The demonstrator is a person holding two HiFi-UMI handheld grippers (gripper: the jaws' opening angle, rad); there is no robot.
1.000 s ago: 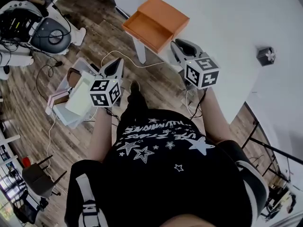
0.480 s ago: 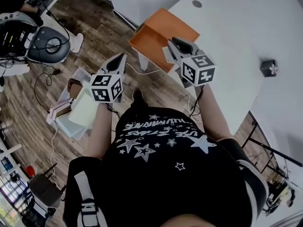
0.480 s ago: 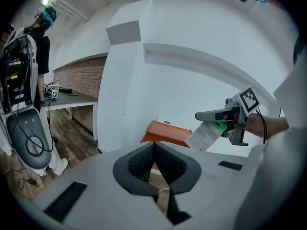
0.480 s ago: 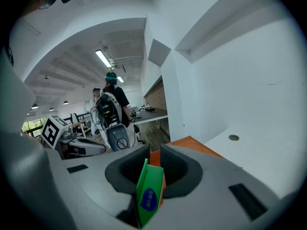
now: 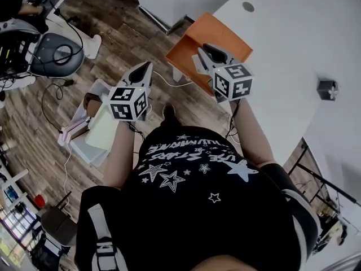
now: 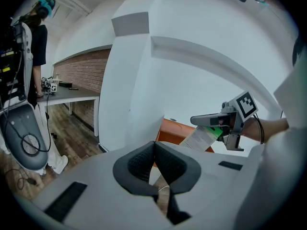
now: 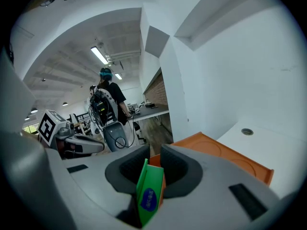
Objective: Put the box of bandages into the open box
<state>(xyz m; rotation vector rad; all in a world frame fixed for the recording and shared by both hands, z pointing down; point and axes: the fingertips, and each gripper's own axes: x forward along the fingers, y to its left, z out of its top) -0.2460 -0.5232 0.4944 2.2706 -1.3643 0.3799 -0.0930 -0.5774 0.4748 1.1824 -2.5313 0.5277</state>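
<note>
Head view takes in a wood-plank floor (image 5: 113,33) on the left and a white worktop (image 5: 293,44) filling the upper right. The person's dark star-printed shirt (image 5: 192,174) fills the lower middle, with both forearms reaching forward from it. At the worktop's corner sits the orange open box (image 5: 225,30).

The right claw (image 5: 204,49) is held out with its tip over the near part of the open box. The left claw (image 5: 146,66) hangs beside it, over the floor and clear of the worktop.

Right gripper view shows the right claw's jaws clamped on the box of bandages (image 7: 149,193), a slim green carton with a blue oval label. The carton stands on edge between the dark pads, and the open box lies just beyond. Left gripper view shows the left claw's jaws pressed together with nothing between them. It also shows the carton's pale face sticking down out of the right claw in front of the orange wall.

Far out on the worktop, well apart from all this, sits a small dark box (image 5: 327,89).
</note>
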